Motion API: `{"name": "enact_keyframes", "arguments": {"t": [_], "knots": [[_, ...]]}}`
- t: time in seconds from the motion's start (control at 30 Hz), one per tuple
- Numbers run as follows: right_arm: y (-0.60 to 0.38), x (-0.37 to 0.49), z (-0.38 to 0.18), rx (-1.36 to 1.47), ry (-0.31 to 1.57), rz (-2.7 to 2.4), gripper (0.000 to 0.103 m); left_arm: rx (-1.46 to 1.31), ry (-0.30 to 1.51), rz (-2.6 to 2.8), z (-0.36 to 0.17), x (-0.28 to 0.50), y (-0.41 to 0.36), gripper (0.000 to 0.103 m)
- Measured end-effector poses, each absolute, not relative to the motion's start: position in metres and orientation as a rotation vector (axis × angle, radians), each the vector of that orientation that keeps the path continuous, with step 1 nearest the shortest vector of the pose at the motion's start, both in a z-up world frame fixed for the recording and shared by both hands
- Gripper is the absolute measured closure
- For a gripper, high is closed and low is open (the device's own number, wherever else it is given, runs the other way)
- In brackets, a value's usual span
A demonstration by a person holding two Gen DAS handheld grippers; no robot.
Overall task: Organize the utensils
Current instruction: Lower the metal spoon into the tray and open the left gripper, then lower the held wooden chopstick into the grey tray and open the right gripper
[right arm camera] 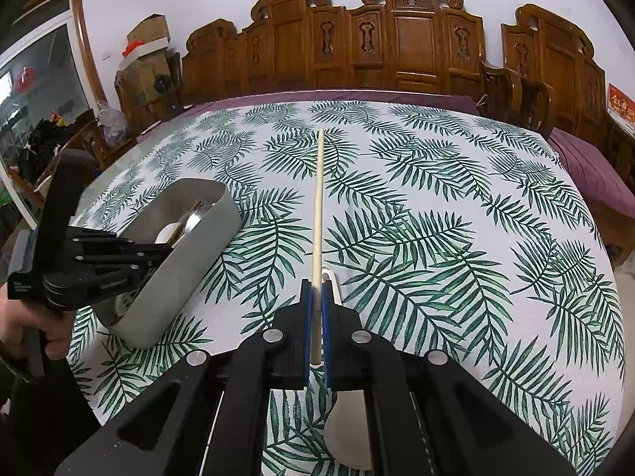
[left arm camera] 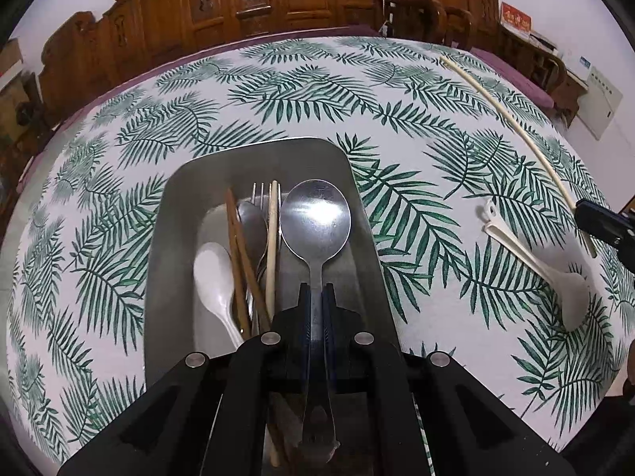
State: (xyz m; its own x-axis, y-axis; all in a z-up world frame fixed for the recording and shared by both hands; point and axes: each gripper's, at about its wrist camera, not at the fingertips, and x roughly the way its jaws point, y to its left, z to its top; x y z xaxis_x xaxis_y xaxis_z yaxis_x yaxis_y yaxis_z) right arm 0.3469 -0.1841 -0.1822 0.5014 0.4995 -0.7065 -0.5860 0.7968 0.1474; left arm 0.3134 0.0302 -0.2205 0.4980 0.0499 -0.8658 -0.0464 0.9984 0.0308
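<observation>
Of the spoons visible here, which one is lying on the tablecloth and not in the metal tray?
The white plastic spoon lies alone on the tablecloth; the others are at the metal tray.

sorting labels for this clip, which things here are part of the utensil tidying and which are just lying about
Job: metal tray, metal spoon in left gripper, cream chopstick in right gripper, white spoon on the cloth.
Lying about: carved wooden chairs, cardboard boxes.

black gripper (left arm camera: pixel 316 289), blue pads, silver screws
</observation>
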Motion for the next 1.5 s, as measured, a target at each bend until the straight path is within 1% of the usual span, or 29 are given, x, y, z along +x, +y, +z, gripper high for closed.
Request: {"name": "enact_keyframes", "arguments": {"t": [0.2, 0.4, 0.5, 0.57, 0.7, 0.8, 0.83, 0.87, 0.9, 0.97, 1.03, 1.5], "knots": [[-0.181, 0.345, -0.181, -0.119, 0.810, 0.666, 0.097, -0.009, 1.067, 0.046, -0.225, 0.314, 0.032, 0.098], [-0.173, 0.338, -0.177, -0.132, 0.805, 0.679, 0.097, -0.048, 1.028, 0.041, -0.208, 0.298, 0.040, 0.097], [-0.166, 0.330, -0.173, -0.143, 0.798, 0.694, 0.097, -0.055, 0.997, 0.036, -0.194, 0.283, 0.045, 0.092], [-0.159, 0.324, -0.167, -0.148, 0.793, 0.707, 0.097, -0.051, 0.966, 0.036, -0.183, 0.270, 0.048, 0.086], [-0.141, 0.311, -0.155, -0.170, 0.782, 0.734, 0.097, -0.068, 0.931, 0.033, -0.168, 0.250, 0.057, 0.078], [-0.127, 0.302, -0.150, -0.168, 0.783, 0.752, 0.097, -0.085, 0.904, 0.036, -0.158, 0.236, 0.065, 0.067], [-0.121, 0.300, -0.149, -0.166, 0.786, 0.759, 0.097, -0.093, 0.894, 0.037, -0.153, 0.231, 0.068, 0.061], [-0.116, 0.297, -0.149, -0.170, 0.788, 0.763, 0.097, -0.098, 0.889, 0.039, -0.150, 0.227, 0.072, 0.051], [-0.111, 0.295, -0.149, -0.173, 0.792, 0.769, 0.097, -0.098, 0.883, 0.042, -0.147, 0.224, 0.075, 0.046], [-0.102, 0.291, -0.150, -0.175, 0.801, 0.780, 0.097, -0.090, 0.865, 0.051, -0.143, 0.218, 0.079, 0.024], [-0.093, 0.289, -0.153, -0.175, 0.817, 0.793, 0.097, -0.076, 0.845, 0.068, -0.139, 0.211, 0.085, 0.018], [-0.036, 0.289, -0.185, -0.122, 0.956, 0.818, 0.097, -0.092, 0.855, 0.129, -0.139, 0.179, 0.129, 0.016]]}}
